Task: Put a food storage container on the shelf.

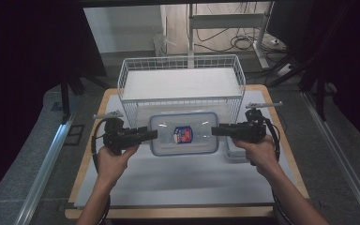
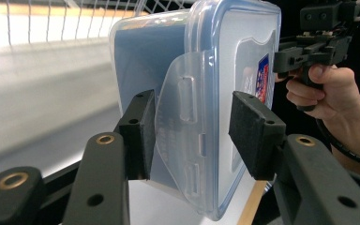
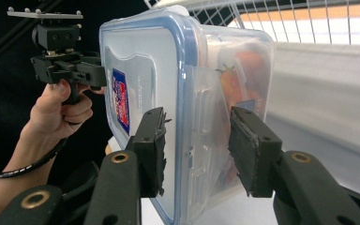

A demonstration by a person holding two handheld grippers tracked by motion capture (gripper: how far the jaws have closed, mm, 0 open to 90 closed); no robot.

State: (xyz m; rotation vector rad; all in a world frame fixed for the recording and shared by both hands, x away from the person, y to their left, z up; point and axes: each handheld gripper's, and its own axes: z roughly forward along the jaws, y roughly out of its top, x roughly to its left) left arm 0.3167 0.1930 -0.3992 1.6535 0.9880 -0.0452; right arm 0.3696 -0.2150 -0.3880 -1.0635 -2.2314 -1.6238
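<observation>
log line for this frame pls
left hand-held gripper: open, straddling container latch | right hand-held gripper: open, same | wire basket behind

White wire basket (image 1: pixel 180 65) behind, wooden table (image 1: pixel 89 154), white mat (image 1: pixel 183 183), floor cables (image 1: pixel 236 42)

My clear plastic box (image 1: pixel 183 133), at the middle of the high view, has a blue-rimmed lid and a red, white and blue label (image 1: pixel 183 134). Behind it stands the white wire basket (image 1: pixel 136 64). Both my grippers (image 1: pixel 153 134) (image 1: pixel 214 131) are black.
</observation>
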